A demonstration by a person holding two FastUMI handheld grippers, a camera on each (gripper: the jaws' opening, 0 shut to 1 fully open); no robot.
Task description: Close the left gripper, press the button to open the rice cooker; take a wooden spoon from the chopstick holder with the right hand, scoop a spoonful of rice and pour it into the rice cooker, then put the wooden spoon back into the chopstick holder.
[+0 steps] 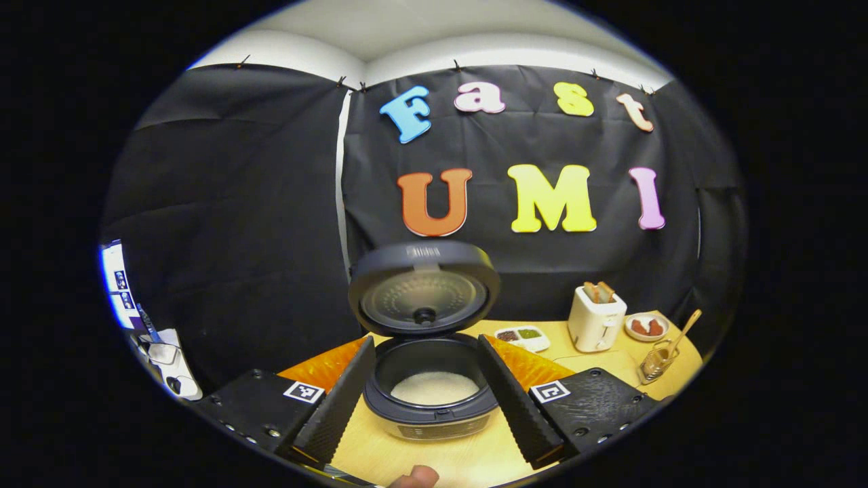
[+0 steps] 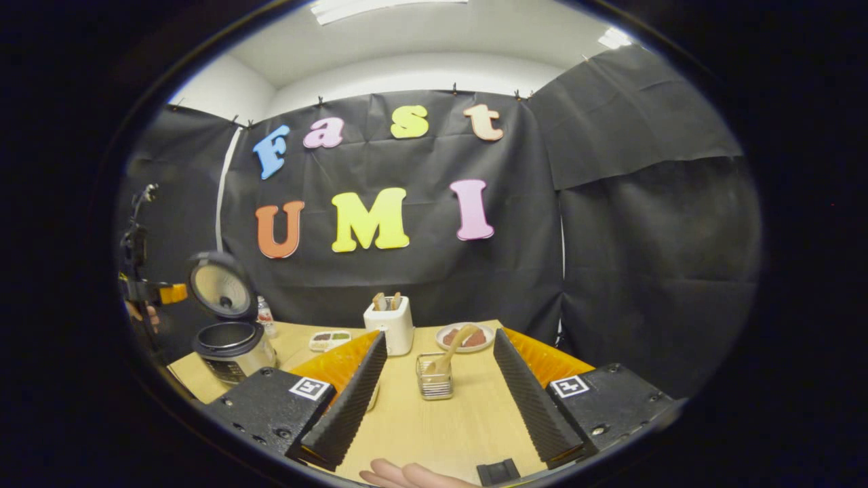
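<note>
Rice cooker (image 1: 431,379) lid's already popped, so the right gripper (image 2: 437,386), fingers spread wide, is being lined up on the wooden spoon (image 2: 451,349) leaning in the chopstick holder (image 2: 435,383) mid-counter, best pinched squarely on the handle.

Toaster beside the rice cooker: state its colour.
The toaster is white or cream, with brown toast slices standing in its slots; the left gripper view shows it best.

Recording booth: black cloth walls, wooden table (image 2: 434,427) with rice cooker (image 1: 430,390), toaster (image 2: 389,324).
</note>
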